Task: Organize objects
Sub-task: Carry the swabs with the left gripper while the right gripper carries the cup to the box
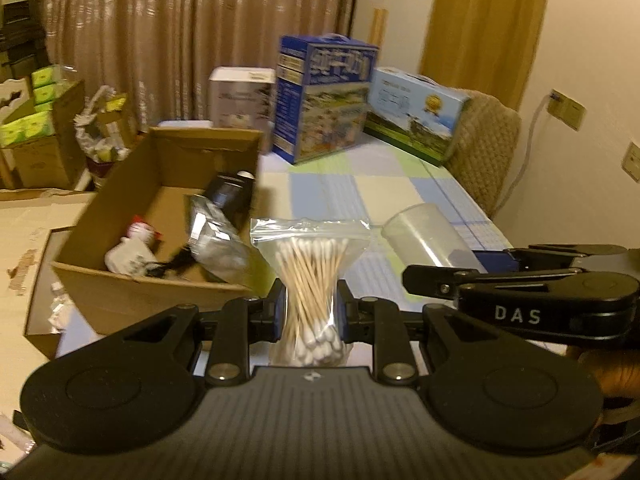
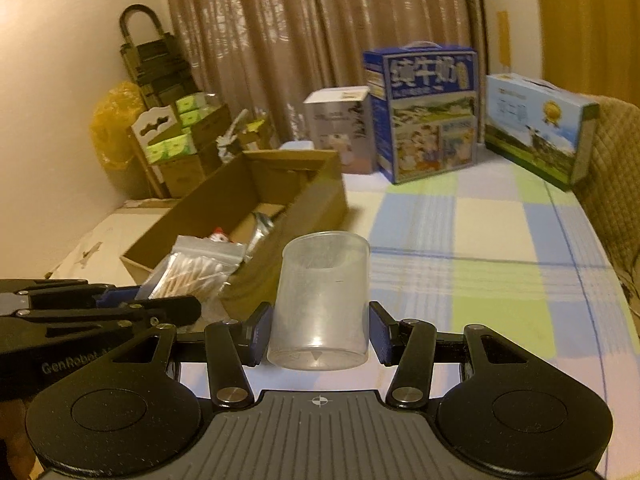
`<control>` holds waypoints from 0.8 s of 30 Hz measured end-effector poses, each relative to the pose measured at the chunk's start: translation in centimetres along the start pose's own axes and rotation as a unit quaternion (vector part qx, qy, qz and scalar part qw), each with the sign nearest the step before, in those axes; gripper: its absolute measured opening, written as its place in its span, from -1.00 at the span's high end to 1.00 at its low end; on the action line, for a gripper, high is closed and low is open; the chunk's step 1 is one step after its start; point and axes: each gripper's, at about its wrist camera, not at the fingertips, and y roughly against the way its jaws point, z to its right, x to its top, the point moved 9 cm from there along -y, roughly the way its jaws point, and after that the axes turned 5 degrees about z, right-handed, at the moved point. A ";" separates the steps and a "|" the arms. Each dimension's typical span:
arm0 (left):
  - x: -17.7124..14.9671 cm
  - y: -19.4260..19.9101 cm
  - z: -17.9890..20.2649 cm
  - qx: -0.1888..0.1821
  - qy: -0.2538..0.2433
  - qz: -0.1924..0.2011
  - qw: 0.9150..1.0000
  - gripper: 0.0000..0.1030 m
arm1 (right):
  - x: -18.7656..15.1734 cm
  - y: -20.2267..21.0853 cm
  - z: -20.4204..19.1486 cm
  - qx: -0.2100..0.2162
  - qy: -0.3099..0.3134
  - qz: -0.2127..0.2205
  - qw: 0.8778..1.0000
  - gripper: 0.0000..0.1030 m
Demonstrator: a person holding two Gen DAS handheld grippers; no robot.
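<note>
My left gripper (image 1: 310, 312) is shut on a clear zip bag of cotton swabs (image 1: 310, 264) and holds it upright above the table, just right of an open cardboard box (image 1: 132, 280). The bag also shows in the right wrist view (image 2: 192, 270). My right gripper (image 2: 318, 334) is shut on a clear plastic cup (image 2: 322, 300), held upright above the checked tablecloth (image 2: 500, 248). The cup also shows in the left wrist view (image 1: 428, 236). The box holds a white bottle (image 1: 128, 254), a silver pouch (image 1: 214, 236) and a black item (image 1: 230, 192).
A blue milk carton box (image 1: 324, 96), a light blue box (image 1: 416, 116) and a white box (image 1: 240, 96) stand at the table's far end. A padded chair back (image 1: 484, 144) is at the right. Stacked boxes and clutter (image 1: 36, 128) fill the left corner.
</note>
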 end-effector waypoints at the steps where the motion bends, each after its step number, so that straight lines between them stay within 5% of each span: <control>1: 0.4 0.0 -0.8 0.007 -0.001 0.002 1.000 0.61 | 0.4 -0.5 -0.4 0.004 0.003 0.001 1.000 0.08; 9: 3.5 -0.4 -7.3 0.050 -0.001 0.013 0.999 0.61 | 3.5 -4.4 -3.7 0.026 0.022 0.007 0.999 0.08; 24: 6.0 -4.0 -14.4 0.061 -0.005 0.001 0.998 0.61 | 6.8 -10.9 -6.7 0.039 0.026 -0.002 0.999 0.08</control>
